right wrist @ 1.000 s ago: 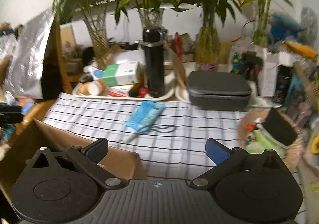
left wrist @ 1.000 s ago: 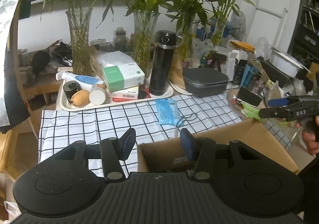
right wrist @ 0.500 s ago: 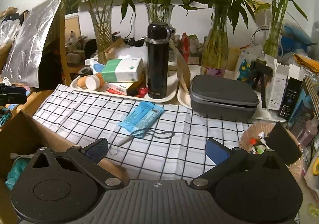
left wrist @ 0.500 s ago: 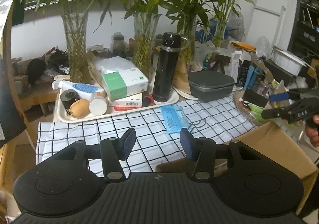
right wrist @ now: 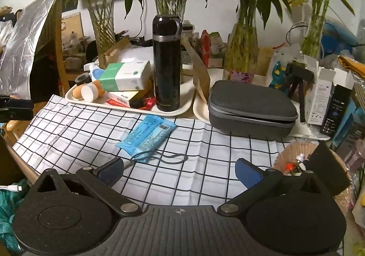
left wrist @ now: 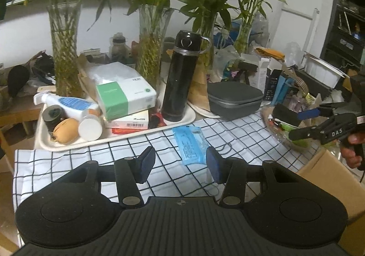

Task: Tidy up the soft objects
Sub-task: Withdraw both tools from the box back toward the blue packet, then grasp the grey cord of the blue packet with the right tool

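the left gripper (left wrist: 180, 164) stands part open with nothing between its blue pads (left wrist: 146, 163), hanging over the near part of the checked cloth (left wrist: 68, 164). the right gripper (right wrist: 180, 170) is spread wide and empty too, above the same cloth toward its near right. just past both sets of fingers lies the blue packet (right wrist: 147, 134), flat on the cloth near its middle, with a grey cord loop (right wrist: 168, 156) touching its near end. behind it, along the far edge of the table, a white tray (left wrist: 75, 145) carries a black flask (left wrist: 180, 76) standing upright, a green and white tissue pack (left wrist: 124, 96) and a spray bottle (left wrist: 66, 103). a grey zip case (right wrist: 251, 110) sits on another tray at the cloth's far right corner. a cardboard box (left wrist: 330, 176) stands at the near right edge, teal fabric (right wrist: 9, 205) showing low in the right wrist view.
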Demonstrator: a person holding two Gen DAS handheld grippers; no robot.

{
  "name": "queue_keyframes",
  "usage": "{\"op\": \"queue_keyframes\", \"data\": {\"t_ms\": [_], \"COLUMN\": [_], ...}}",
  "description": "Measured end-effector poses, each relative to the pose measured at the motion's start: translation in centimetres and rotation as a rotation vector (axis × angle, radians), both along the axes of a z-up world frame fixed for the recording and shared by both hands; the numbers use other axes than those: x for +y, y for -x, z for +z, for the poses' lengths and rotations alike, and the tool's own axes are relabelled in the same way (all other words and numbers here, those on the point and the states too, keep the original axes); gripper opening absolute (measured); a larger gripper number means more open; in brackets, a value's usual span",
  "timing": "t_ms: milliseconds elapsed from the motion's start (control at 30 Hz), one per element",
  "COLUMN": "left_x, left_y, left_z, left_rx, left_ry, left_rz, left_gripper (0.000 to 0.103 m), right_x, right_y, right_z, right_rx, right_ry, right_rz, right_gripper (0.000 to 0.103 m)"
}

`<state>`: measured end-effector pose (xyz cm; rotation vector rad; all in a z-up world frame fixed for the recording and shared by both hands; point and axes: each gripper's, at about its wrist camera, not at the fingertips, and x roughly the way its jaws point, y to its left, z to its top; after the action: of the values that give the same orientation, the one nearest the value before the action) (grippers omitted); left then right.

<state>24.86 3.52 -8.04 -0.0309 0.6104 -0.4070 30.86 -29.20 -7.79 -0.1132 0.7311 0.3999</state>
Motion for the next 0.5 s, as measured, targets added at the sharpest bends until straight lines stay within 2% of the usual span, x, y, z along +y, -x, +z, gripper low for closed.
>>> {"op": "queue_keyframes", "data": {"t_ms": [267, 433, 500], "left_x": [0.6, 0.1, 0.1], "left_y": [-2.9, -4.2, -4.7], "left_z": [-1.5, -2.5, -2.6], "left_rx": [0.036, 0.059, 0.067], "left_ry": [0.047, 0.018, 0.033], "left_rz": [-0.035, -0.051, -0.061], "left_gripper": [0.048, 0.048, 0.048], "right_x": [0.6, 1.2, 1.6], "right_y": [-2.3, -3.4, -3.9], "right_z": [-2.2, -3.4, -3.9], "right_rx": [0.035, 0.044, 0.046], "right_ry": [0.032, 0.063, 0.08], "right_rz": [0.07, 0.125, 0.147], "right_gripper": [0.103, 0.103, 0.103]}}
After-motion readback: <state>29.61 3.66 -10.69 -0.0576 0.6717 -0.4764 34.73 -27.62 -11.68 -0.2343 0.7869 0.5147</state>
